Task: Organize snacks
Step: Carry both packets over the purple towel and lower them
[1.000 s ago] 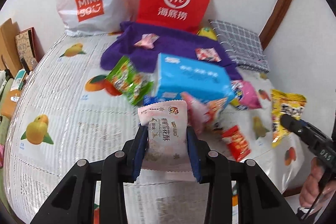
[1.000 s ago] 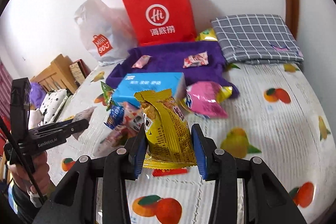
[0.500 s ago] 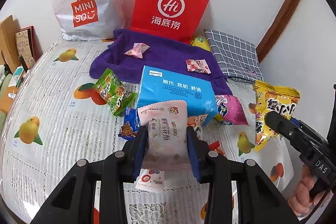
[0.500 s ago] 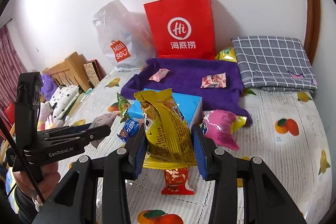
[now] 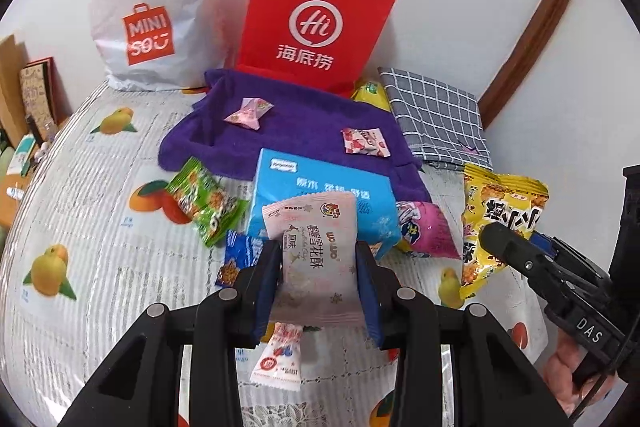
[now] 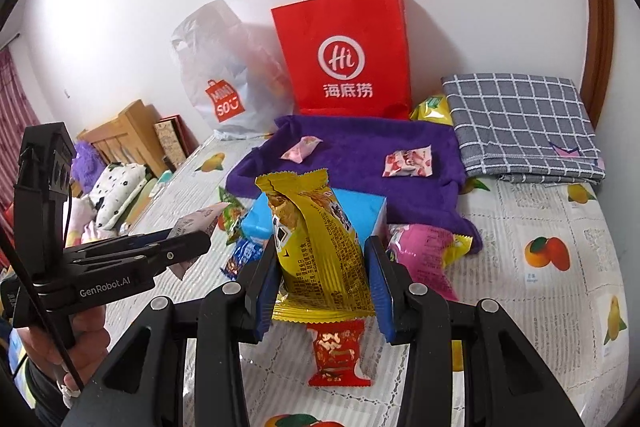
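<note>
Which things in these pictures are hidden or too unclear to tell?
- Red bag, both views: inside hidden by its front.
- White bag, both views: contents blurred behind plastic.
- Blue box, left view: front hidden by pink packet.
- Red packet, right view: top behind gold packet.

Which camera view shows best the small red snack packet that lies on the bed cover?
The right wrist view: the red snack packet lies in plain sight just beneath the gold packet held in the right tongs. In the left wrist view I cannot find it; the left tongs probably hide it.

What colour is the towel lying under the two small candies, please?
Purple towel; the right wrist view shows it best.
</note>
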Demonstrator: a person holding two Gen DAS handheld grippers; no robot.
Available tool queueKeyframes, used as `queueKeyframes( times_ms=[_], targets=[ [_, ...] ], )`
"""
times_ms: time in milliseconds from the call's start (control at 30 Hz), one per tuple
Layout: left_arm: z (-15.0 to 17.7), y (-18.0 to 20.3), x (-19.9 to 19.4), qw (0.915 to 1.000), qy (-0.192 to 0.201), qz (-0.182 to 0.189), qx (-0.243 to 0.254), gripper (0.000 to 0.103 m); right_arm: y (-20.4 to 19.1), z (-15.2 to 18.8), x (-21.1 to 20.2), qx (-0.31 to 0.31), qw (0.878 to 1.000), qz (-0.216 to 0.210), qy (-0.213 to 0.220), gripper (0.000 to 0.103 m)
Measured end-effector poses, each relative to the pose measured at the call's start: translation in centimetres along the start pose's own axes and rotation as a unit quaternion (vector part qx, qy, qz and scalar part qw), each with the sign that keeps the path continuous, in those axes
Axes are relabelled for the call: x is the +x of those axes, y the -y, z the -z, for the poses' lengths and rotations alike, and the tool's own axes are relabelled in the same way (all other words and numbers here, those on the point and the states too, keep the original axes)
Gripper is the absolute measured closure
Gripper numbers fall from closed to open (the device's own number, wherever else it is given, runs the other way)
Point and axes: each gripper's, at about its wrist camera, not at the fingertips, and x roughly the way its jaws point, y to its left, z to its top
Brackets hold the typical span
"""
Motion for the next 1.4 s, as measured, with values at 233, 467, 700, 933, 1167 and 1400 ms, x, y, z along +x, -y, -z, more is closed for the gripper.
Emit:
queueKeyframes(
  times_ms=[233,467,700,933,1167,1400],
  targets=[
    [-2.3,0.3,0.2,0.9993,-0.001,0.016,0.034,0.067,-0.1,-1.1,0.5,0.016,1.0,0.023,0.009,0.062],
    [-3.8,0.0,0.6,0.9978,-0.001,0.03,0.059,0.067,-0.5,-2.0,0.9,0.034,0.998,0.05,0.026,0.062],
    [-5.7,0.2,1.6,0.9964,0.002,0.036,0.077,0.067,-0.2,-3.7,1.1,0.046,0.996,0.067,0.032,0.062],
    [-7.3,0.5,2.9,0.9957,0.002,0.041,0.083,0.067,0.8,-5.4,2.2,0.048,0.996,0.071,0.029,0.062],
    [-9.2,-0.4,4.7,0.9965,-0.003,0.037,0.075,0.067,2.1,-7.7,4.1,0.044,0.996,0.072,0.026,0.062],
    [-11.6,-2.7,6.9,0.9978,-0.012,0.022,0.061,0.067,4.4,-9.7,7.1,0.054,0.996,0.07,0.016,0.062]
  ],
)
